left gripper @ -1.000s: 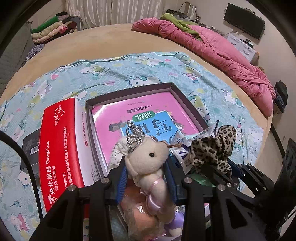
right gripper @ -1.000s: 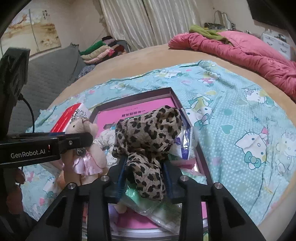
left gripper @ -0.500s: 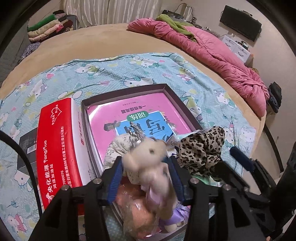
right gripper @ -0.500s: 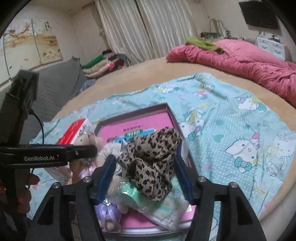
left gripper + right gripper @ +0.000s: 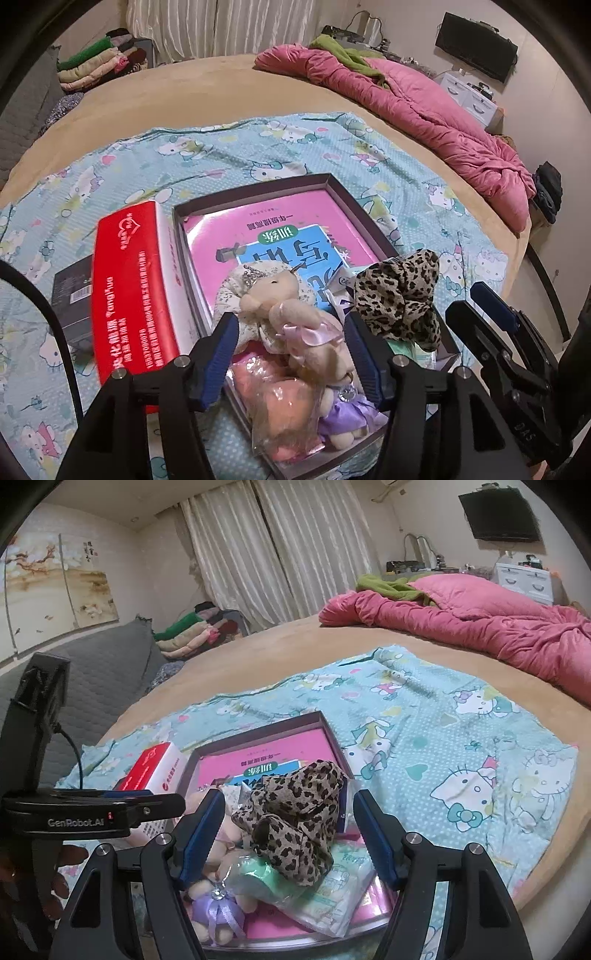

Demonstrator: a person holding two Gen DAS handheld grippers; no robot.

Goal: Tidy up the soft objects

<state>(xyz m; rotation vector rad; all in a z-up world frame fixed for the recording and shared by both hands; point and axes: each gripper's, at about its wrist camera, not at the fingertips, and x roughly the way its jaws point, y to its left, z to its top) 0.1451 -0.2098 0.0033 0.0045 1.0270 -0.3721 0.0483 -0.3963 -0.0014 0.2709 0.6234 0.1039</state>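
A shallow rectangular cardboard box with dark walls lies on a crinkled turquoise cartoon-cat sheet spread over the tan bed; inside, a glossy pink workbook covers its floor, and the soft things crowd its near end: a fuzzy cream teddy bear with a tiny silver crown and a pink satin bow, a mottled leopard-print fabric piece heaped just right of it, a crackly clear packet of peach-coloured stuff, a lilac satin-dressed plush, a plastic pack of green-and-white tissues. The left gripper has just been opening, blue ribbed pads either side of the bear without pressing it; the right gripper likewise stands spread around the leopard piece, clear of it. A red-and-white carton stands touching the box's left wall; a small black box sits left of that; a quilted pink duvet bunches at the far right.
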